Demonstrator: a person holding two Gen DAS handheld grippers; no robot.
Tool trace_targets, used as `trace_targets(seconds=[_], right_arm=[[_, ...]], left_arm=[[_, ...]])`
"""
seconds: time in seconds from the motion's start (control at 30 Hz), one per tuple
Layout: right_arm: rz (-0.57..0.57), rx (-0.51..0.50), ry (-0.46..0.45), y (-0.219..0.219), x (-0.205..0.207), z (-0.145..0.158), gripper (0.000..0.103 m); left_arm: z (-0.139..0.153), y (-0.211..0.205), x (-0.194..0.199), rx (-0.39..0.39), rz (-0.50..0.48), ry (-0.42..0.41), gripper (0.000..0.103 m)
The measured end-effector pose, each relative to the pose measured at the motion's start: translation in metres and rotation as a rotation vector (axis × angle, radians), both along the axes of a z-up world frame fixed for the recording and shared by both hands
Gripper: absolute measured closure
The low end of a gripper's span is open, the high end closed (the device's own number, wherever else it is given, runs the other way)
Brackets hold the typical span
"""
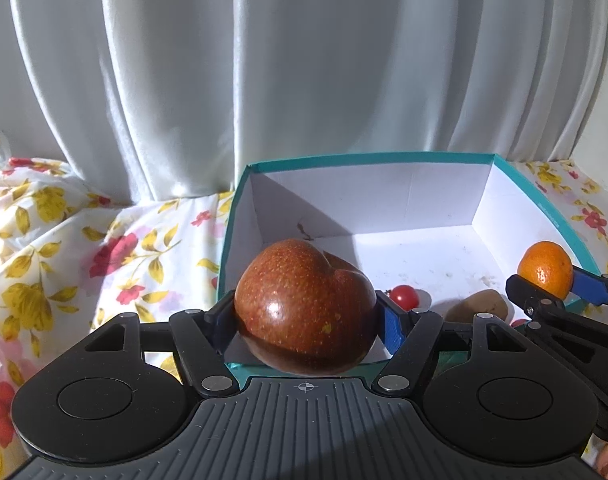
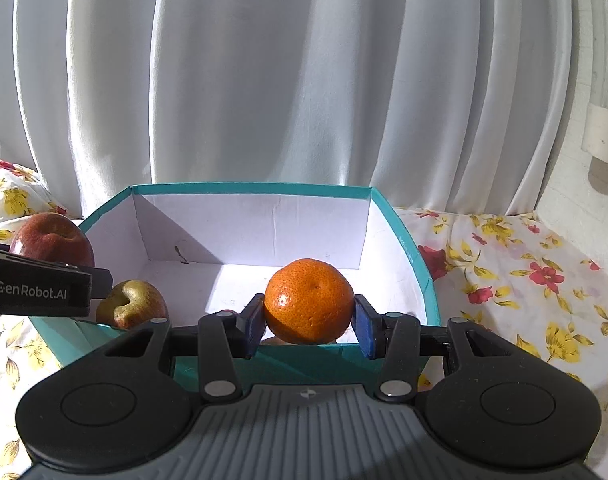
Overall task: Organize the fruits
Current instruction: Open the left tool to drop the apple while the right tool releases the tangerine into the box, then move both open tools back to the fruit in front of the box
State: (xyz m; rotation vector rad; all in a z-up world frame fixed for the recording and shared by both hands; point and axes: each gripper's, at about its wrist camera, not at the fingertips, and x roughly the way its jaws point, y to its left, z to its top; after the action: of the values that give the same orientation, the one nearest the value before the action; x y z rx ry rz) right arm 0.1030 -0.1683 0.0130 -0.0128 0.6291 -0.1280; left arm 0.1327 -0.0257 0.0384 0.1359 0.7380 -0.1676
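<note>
The left gripper point(image 1: 306, 320) clamps a red apple point(image 1: 304, 306) above the box's point(image 1: 576, 232) near-left corner. Inside, along the near wall, lie 1 cherry tomato point(image 1: 404, 297) and a brownish fruit point(image 1: 478, 306). The right gripper point(image 2: 308, 326) pinches an orange point(image 2: 308, 300) over the near edge.

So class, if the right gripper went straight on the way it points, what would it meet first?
Probably the white back wall of the teal box, beyond the tangerine that the right gripper holds; depth is unclear.
</note>
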Motion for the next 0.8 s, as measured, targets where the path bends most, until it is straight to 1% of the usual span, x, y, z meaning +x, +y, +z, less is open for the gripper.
trace_targets(seconds=[0.2,0.3,0.33,0.43,0.5,0.57,0.6,0.67,0.7,0.73,0.77,0.8], right_arm=[[0.003,-0.009,0.011,0.001,0.005,-0.002,0.058],[0.007,-0.012,0.015,0.0,0.006,-0.003,0.057],[0.009,-0.014,0.014,0.0,0.007,-0.003,0.057],[0.005,-0.032,0.0,0.0,0.007,-0.002,0.056],[-0.005,-0.04,-0.011,-0.001,0.005,0.0,0.055],[-0.011,-0.028,-0.039,-0.003,-0.002,0.006,0.053],[-0.013,-0.016,-0.067,-0.005,-0.009,0.011,0.051],[-0.017,0.007,-0.14,-0.007,-0.028,0.018,0.036],[-0.021,0.014,-0.19,-0.007,-0.041,0.021,0.03],[-0.026,0.017,-0.232,-0.007,-0.053,0.022,0.017],[-0.035,0.017,-0.268,-0.008,-0.066,0.021,0.005],[-0.038,0.017,-0.29,-0.008,-0.078,0.016,0.003]], left_arm=[[-0.007,0.002,0.006,-0.019,0.002,0.028,0.029],[-0.01,0.009,0.011,-0.069,0.012,0.054,0.029],[-0.009,0.011,0.01,-0.089,0.012,0.043,0.028],[-0.001,0.016,0.003,-0.127,-0.004,-0.021,0.017],[0.008,0.021,-0.008,-0.146,-0.024,-0.087,0.017],[0.014,0.028,-0.025,-0.171,-0.044,-0.156,0.012],[0.015,0.032,-0.035,-0.186,-0.033,-0.182,0.011],[0.012,0.041,-0.058,-0.22,0.0,-0.213,0.009],[0.007,0.045,-0.072,-0.236,0.016,-0.221,0.009],[0.001,0.047,-0.083,-0.241,0.034,-0.219,0.009],[-0.005,0.047,-0.092,-0.233,0.047,-0.21,0.009],[-0.014,0.045,-0.1,-0.214,0.047,-0.197,0.009]])
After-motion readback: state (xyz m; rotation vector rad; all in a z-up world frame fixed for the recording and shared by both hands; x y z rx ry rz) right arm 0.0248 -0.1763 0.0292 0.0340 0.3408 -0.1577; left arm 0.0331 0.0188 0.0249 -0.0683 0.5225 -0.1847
